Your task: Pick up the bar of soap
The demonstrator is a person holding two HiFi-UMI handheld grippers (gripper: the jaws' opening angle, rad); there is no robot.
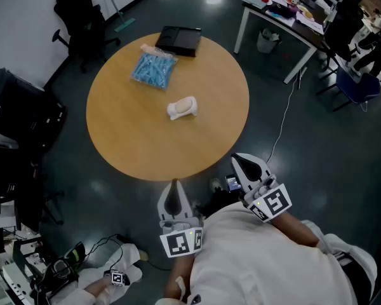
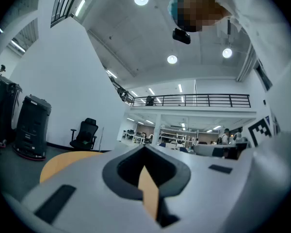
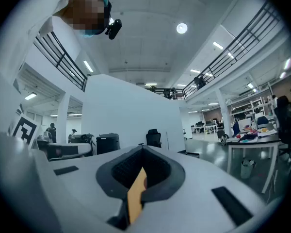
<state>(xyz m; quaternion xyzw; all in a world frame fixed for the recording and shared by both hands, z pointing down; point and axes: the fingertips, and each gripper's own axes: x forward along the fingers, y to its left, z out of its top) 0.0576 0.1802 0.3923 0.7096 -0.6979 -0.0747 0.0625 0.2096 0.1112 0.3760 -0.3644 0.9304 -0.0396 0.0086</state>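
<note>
Still the reach step: left gripper (image 1: 173,192) and right gripper (image 1: 244,165) are held shut, empty; the cream-white soap bar (image 1: 181,108) must be approached, jaws opened.

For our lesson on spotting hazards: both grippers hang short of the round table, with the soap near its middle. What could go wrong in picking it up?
1. The left gripper and right gripper are both shut. If the chosen one arrives unopened, it would likely shove the soap rather than grasp it.
2. The soap looks rounded and lumpy, so the jaws may squeeze it out sideways across the table.
</note>
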